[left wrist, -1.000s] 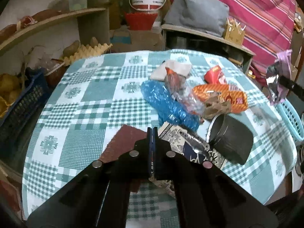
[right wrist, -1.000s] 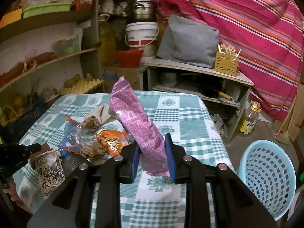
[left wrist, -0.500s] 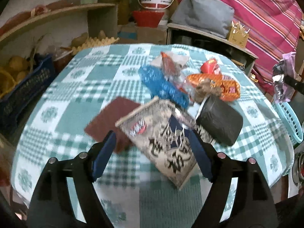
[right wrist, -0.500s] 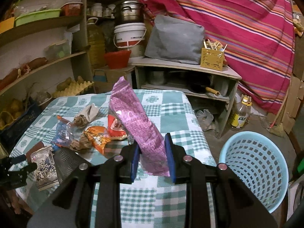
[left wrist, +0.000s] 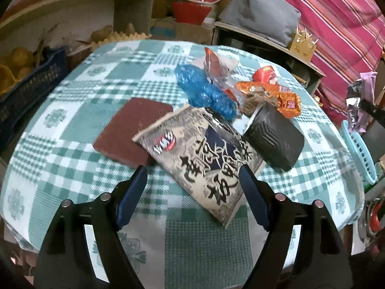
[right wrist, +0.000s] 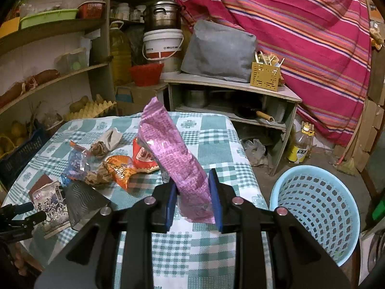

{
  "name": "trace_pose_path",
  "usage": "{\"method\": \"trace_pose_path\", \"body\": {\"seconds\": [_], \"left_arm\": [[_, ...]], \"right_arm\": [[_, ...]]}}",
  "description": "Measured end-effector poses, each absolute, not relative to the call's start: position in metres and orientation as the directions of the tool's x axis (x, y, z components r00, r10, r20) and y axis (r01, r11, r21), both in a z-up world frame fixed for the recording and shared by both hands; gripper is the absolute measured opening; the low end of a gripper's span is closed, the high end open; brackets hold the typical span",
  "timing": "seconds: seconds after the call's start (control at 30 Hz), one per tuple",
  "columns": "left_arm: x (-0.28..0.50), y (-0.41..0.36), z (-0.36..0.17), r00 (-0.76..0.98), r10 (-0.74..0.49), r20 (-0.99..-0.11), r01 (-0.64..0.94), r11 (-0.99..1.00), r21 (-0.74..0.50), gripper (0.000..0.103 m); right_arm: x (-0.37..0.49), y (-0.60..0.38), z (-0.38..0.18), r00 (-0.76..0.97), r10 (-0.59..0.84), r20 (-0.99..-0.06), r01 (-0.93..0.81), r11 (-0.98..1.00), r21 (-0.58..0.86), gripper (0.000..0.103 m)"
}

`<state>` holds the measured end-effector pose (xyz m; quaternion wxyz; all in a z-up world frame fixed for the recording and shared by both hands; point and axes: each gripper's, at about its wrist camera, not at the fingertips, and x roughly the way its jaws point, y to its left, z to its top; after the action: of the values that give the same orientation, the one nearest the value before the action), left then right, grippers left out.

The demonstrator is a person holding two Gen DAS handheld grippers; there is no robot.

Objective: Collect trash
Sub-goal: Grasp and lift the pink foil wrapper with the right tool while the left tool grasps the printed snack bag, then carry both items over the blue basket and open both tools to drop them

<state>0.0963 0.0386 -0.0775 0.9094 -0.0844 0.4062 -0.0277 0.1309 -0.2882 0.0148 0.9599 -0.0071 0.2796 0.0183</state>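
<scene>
Right gripper clamped on crinkly pink foil wrapper, carry fully over round light-blue plastic basket at lower right before releasing; left gripper jaws spread, empty.

A cluttered home kitchen or pantry storeroom. A table covered by a teal-and-white checked cloth stands in the middle, strewn with snack wrappers. Wooden wall shelves hold a lime-green plastic tray, a red mesh basket, and yellow cardboard egg trays with potatoes on them. A dented steel cooking pot sits on a white plastic lidded bucket, beside a large amber oil jug. A pink striped woven cloth hangs as a wall covering. A pale blue perforated plastic basket stands on the bare concrete floor.
</scene>
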Motion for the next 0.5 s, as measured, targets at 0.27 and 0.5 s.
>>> {"method": "trace_pose_path", "body": {"seconds": [0.27,0.5], "left_arm": [[0.108,0.027,-0.083,0.646,-0.145,-0.749,0.022,0.985,-0.172,0.055],[0.118,0.039,-0.078,0.643,-0.200,-0.740,0.035,0.972,-0.232,0.014]], "right_arm": [[0.132,-0.285,0.014,0.842,0.035,-0.538,-0.048,0.999,-0.011,0.026],[0.130,-0.290,0.017,0.845,0.034,-0.533,-0.038,0.999,0.004,0.026]]}}
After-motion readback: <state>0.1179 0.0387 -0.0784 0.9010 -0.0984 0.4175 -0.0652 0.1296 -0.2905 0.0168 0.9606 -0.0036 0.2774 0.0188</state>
